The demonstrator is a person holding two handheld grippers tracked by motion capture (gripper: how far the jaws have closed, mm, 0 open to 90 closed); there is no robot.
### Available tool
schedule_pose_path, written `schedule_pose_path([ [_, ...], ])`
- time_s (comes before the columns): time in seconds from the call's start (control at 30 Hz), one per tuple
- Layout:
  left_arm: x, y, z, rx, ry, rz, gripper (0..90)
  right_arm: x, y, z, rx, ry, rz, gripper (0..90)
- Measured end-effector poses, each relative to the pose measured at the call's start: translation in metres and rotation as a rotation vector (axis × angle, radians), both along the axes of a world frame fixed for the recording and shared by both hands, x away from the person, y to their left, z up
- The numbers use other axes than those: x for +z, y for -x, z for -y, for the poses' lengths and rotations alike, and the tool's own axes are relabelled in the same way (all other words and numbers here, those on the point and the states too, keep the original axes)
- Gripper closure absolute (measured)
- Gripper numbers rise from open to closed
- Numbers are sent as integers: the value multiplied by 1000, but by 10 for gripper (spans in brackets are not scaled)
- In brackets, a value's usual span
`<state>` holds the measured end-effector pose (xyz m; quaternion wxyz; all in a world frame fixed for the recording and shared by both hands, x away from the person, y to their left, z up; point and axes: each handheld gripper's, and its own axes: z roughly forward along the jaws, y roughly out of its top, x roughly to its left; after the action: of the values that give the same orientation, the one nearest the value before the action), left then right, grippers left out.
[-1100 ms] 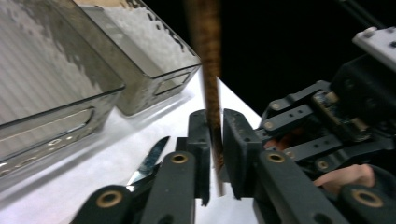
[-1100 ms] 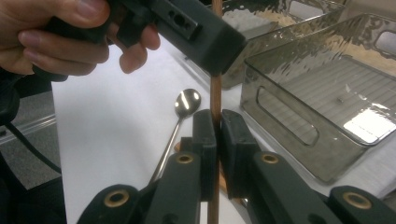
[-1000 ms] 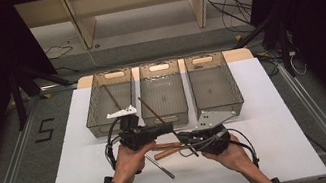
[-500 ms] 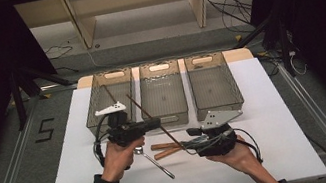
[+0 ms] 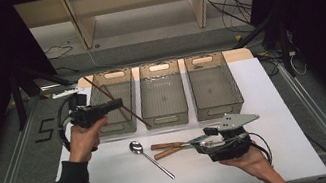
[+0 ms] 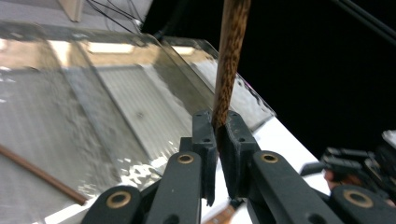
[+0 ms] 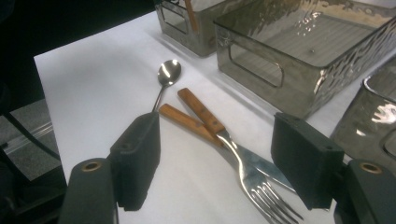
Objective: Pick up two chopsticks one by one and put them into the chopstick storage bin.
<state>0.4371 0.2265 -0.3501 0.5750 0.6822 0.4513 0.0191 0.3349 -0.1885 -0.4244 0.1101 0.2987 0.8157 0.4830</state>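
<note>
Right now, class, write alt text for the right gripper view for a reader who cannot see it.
An open hand-held gripper hovers over a fork and a knife, their wooden handles crossed on the white table. A spoon lies just beyond them, with grey bins behind.

I log one dark brown wooden chopstick [image 5: 117, 103], slender, slanting from upper left toward lower right above the left bin, left of centre in the high view; a fork [image 7: 243, 168] with wooden handle lies flat, lower centre.
</note>
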Motion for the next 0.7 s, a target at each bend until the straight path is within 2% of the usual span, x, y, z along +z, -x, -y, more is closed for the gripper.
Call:
schedule_pose_path([
  [0.13, 8, -11, -18, 47, 1, 1, 846, 0, 1, 2, -9, -1, -6, 319],
  [0.3, 10, -24, -35, 109, -19, -6, 846, 0, 1, 5, -24, -12, -5, 294],
  [0.43, 5, -36, -44, 143, -34, -22, 846, 0, 0, 9, -35, -23, -6, 276],
  [0.7, -15, -60, -52, 160, -45, -83, 845, -3, 1, 14, -46, -26, -12, 272],
])
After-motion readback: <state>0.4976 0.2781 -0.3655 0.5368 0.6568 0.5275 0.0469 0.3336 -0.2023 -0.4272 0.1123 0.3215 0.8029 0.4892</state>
